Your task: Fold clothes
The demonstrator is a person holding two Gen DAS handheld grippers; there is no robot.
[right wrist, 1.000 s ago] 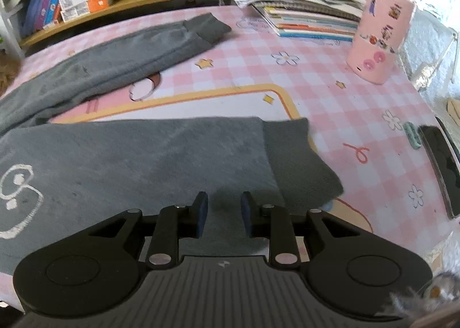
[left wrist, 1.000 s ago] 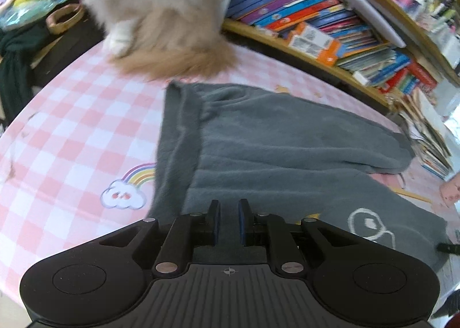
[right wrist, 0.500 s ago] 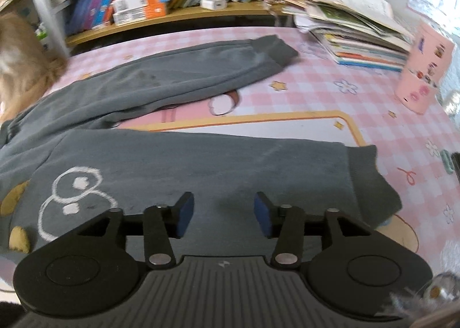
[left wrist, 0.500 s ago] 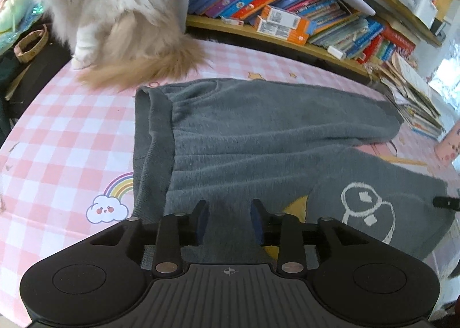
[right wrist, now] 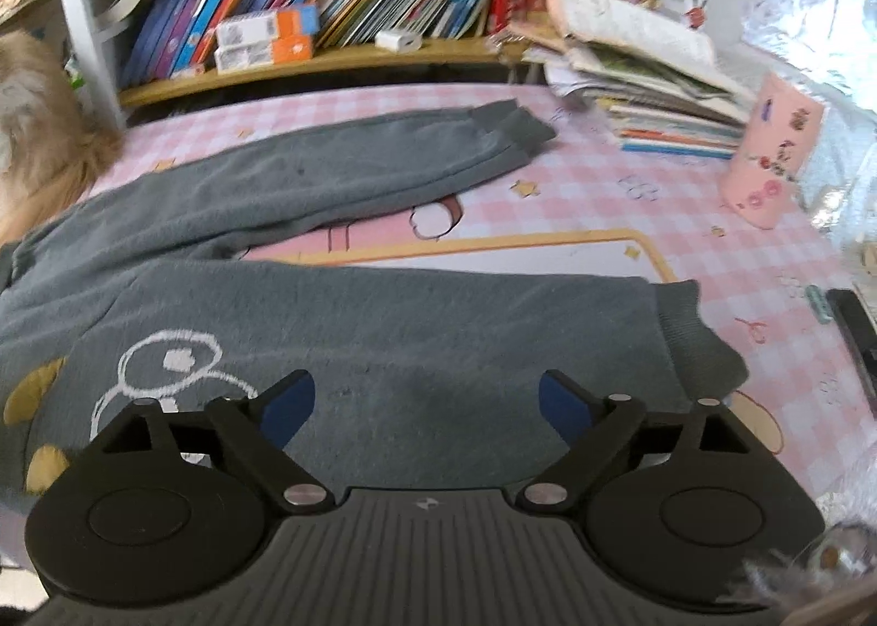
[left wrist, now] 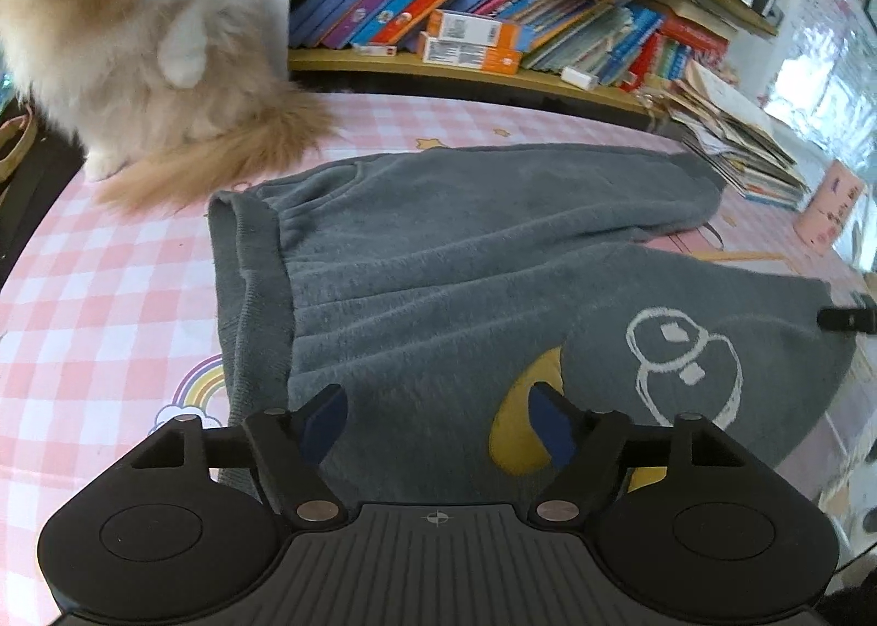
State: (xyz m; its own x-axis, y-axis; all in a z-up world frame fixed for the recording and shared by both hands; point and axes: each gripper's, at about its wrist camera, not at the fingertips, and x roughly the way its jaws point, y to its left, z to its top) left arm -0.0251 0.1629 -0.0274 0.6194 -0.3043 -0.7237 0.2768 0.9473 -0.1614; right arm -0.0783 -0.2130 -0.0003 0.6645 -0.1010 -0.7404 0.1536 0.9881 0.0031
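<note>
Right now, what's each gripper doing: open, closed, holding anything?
Left gripper: opening, fingers apart, holding nothing, above the grey fleece trousers.
Right gripper: opening wide, nothing held, over the nearer trouser leg.

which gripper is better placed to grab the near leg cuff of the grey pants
Right. The right gripper, jaws opening and empty, hangs over the near leg, the cuff just beside it. The left gripper sits by the waistband.
</note>
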